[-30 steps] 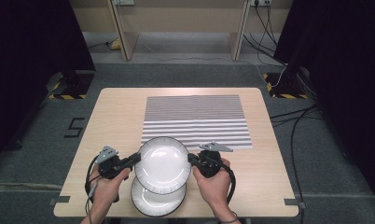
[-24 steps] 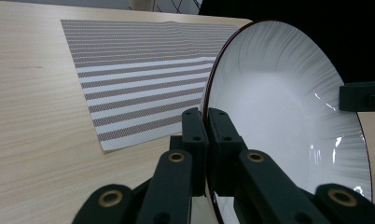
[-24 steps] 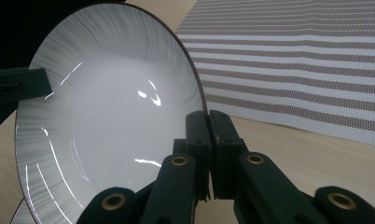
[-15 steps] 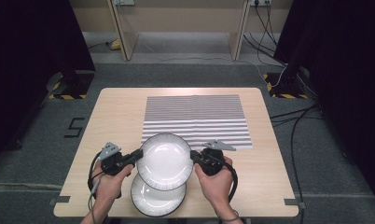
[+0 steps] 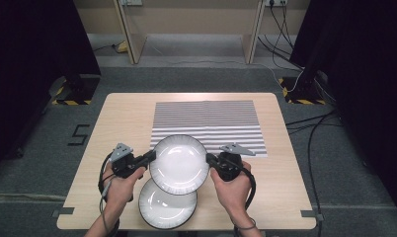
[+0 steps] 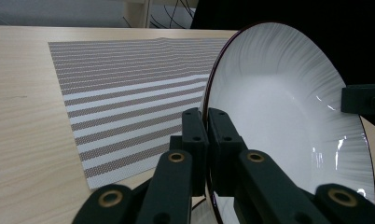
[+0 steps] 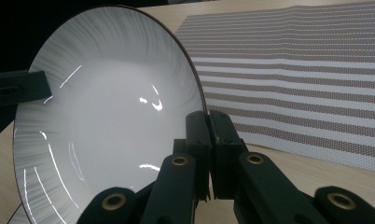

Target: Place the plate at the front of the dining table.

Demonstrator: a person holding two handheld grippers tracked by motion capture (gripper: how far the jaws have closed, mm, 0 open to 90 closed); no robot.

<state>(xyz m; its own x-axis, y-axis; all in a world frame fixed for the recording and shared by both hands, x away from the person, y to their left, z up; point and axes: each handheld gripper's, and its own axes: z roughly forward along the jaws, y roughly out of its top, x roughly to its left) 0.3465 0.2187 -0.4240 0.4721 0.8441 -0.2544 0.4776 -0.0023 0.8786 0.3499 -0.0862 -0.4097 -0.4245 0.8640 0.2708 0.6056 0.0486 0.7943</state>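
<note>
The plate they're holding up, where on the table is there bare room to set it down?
The striped mat beyond the held plate is bare, as is the table left of the mat. The near edge is crowded: a second plate lies there, between the left gripper and right gripper.

We see both forearms come in from the near edge of the high view, angled slightly inward. The left hand (image 5: 118,185) wraps its gripper body from below, wrist fairly straight; the left gripper (image 5: 150,156) points inward to the right, roughly level, grey plate on top, cable looping back by the wrist. The right hand (image 5: 232,186) mirrors it; the right gripper (image 5: 210,159) points inward to the left. In each gripper view the two black jaws stand pressed together, pinching the rim of the upper plate (image 5: 179,164) from opposite sides.
</note>
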